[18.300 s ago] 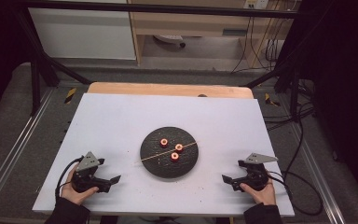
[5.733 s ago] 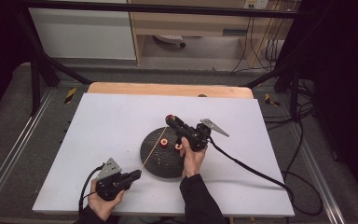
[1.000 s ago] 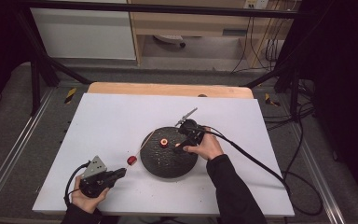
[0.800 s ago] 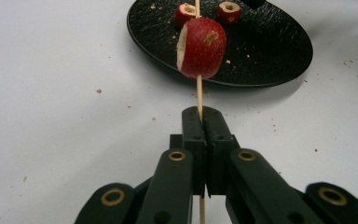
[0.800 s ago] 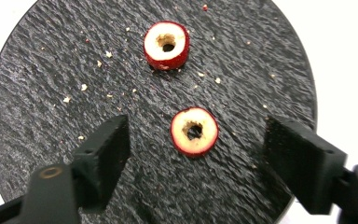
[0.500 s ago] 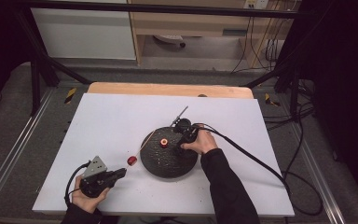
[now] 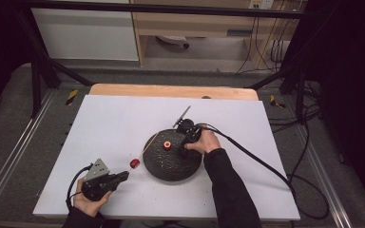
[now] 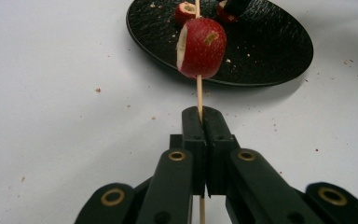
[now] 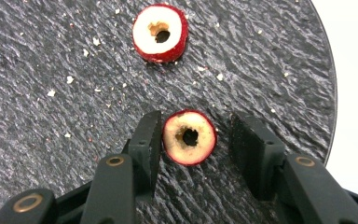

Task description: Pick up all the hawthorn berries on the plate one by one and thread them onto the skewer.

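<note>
We hold a thin stick (image 8: 198, 88) in our left hand-held gripper (image 8: 204, 122), with both jaws pressed tight on it. One red fruit (image 8: 201, 47) is already on the stick, just off the near edge of the black plate (image 9: 51, 154). Our right hand-held gripper (image 9: 193, 140) is over the plate with its jaws apart, one on each side of a cut fruit ring (image 9: 189, 136). A second ring (image 9: 160, 32) lies farther in on the plate.

The ring looks soft and has a hole, so we think a hard squeeze could crush or split it. The left jaw is close to it and the right jaw has a gap, so closing may push it sideways across the plate. The stick is thin and could bend, or slip in the jaws, and the fruit on it could slide off.

We see no brand, label or writing anywhere
</note>
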A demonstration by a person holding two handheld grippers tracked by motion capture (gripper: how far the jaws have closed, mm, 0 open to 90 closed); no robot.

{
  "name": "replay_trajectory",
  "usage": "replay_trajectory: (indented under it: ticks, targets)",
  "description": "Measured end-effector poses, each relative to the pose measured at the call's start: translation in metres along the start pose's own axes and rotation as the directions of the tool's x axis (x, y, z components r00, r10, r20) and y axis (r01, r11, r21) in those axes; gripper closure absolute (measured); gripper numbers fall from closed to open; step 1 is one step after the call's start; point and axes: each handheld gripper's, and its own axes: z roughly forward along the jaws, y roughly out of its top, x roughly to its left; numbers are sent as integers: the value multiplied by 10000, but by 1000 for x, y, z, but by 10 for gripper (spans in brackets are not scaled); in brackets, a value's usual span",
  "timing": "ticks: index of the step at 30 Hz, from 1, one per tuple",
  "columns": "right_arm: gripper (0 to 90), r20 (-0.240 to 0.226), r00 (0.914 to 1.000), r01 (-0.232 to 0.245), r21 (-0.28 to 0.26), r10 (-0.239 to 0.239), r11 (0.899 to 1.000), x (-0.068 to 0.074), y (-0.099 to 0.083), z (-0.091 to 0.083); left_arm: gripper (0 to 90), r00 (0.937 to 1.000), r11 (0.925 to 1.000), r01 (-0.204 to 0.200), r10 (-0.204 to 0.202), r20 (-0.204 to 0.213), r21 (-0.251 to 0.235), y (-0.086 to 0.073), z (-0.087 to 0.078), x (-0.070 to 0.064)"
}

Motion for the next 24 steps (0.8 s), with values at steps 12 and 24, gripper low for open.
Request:
replay_trajectory:
  ticks: [12, 24]
  targets:
    - [604, -123, 9998, 157, 156, -155, 9998, -1, 0, 1, 886, 10000, 10000, -48, 48, -1, 22, 0, 0, 0]
    - [618, -173, 9998, -70, -2, 70, 10000, 2, 0, -3, 886, 10000, 10000, -29, 29, -18, -15, 0, 0, 0]
